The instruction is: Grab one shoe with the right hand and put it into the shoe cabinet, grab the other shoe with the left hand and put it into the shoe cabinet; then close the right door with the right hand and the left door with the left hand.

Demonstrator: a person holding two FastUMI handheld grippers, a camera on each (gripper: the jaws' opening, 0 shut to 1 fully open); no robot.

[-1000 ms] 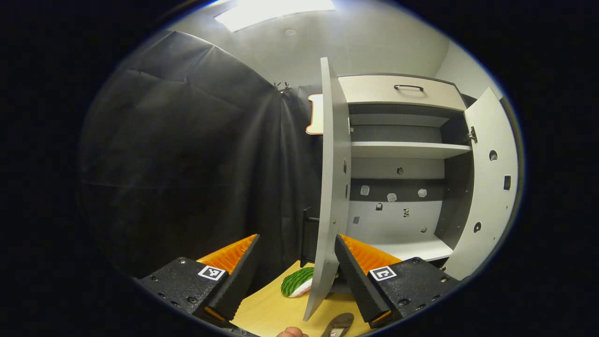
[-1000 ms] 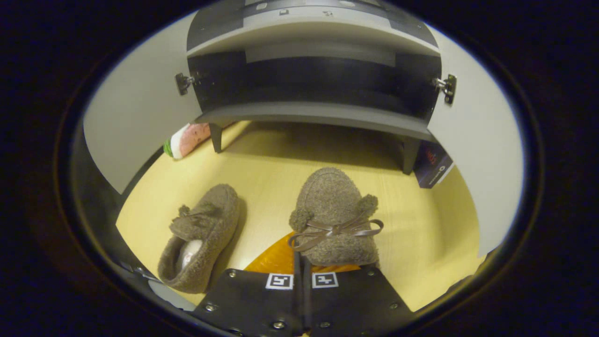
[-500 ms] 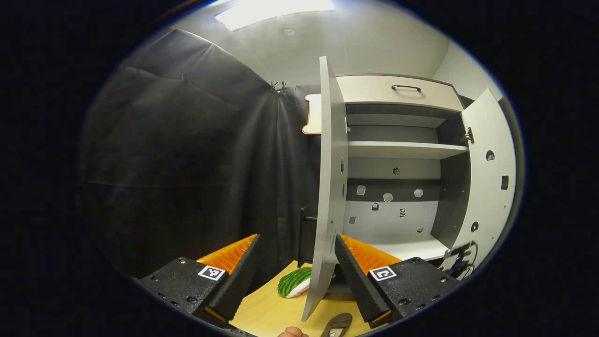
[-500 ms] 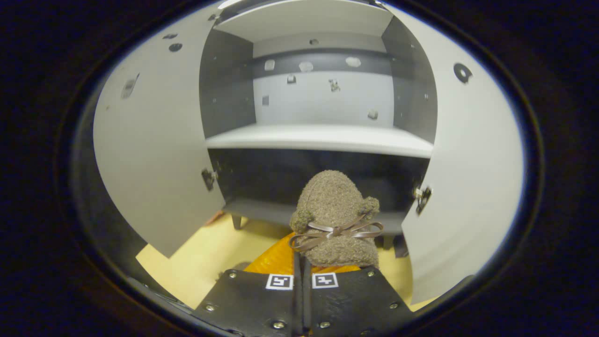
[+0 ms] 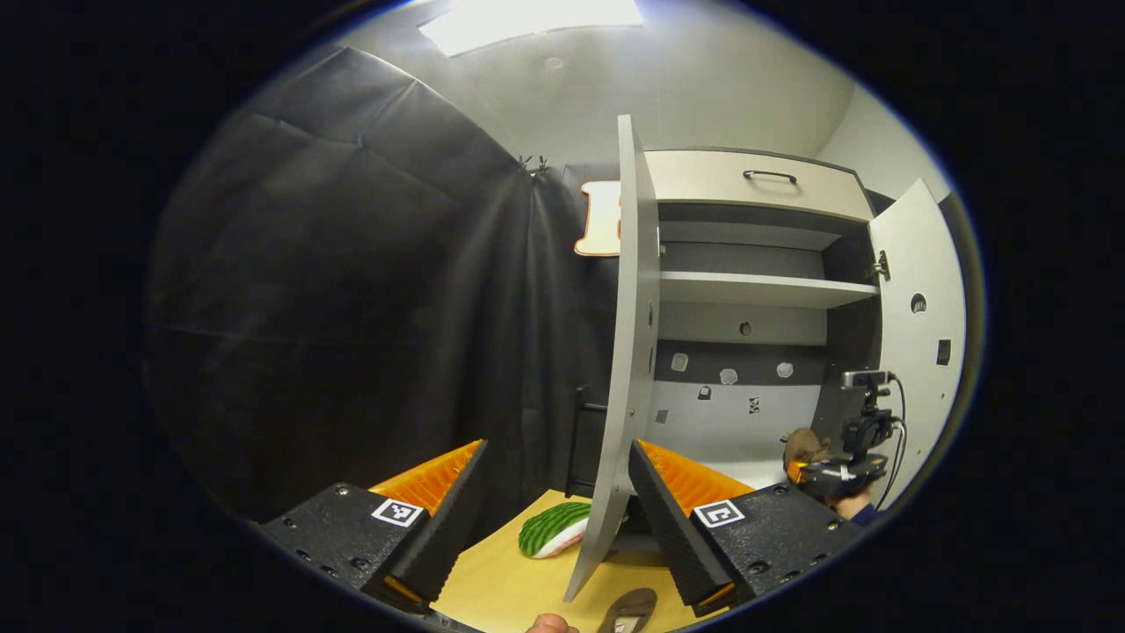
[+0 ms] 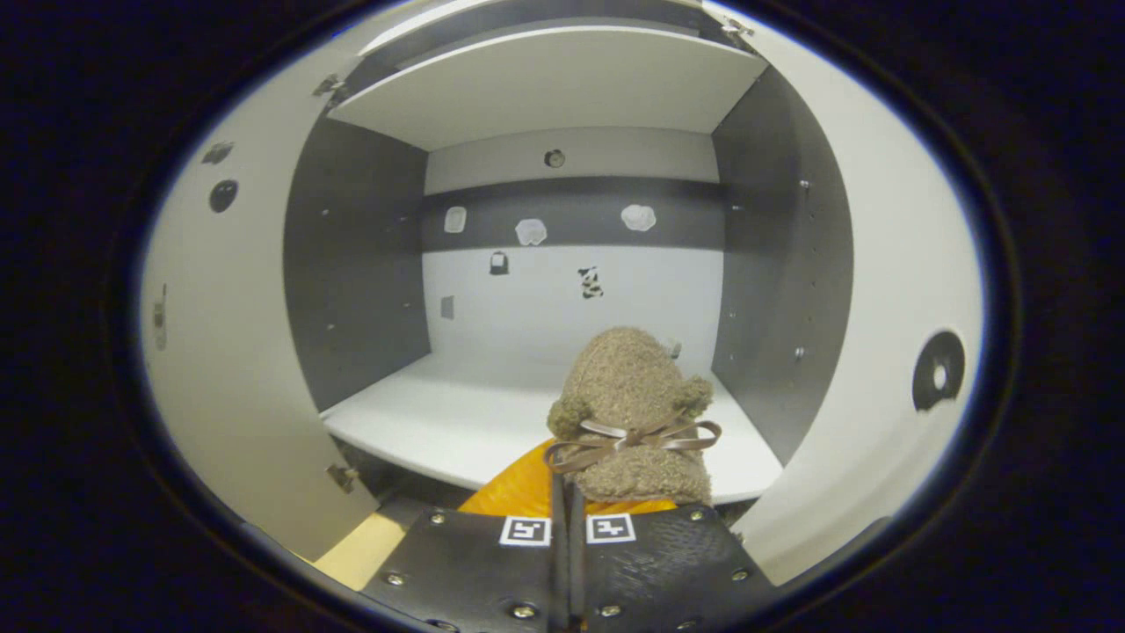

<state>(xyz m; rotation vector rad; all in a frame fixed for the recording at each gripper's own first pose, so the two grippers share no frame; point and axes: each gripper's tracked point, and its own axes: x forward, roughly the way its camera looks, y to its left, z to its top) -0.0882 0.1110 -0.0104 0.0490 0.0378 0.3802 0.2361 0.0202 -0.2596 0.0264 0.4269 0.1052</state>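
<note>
Gripping the fuzzy shoe (image 6: 633,396) at its rear, the right tongs (image 6: 567,510) are clamped shut, toe over the cabinet shelf (image 6: 457,422). Judged soft, light, compressible; hold the collar firmly. Left tongs (image 5: 554,492) gape empty beside the left door (image 5: 628,352)

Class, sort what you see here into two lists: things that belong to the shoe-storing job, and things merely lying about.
Belongs to the job:
brown shoe held in the right tongs
shoe cabinet
left door
right door
left tongs, open

Lying about:
watermelon-patterned item on the floor
</note>
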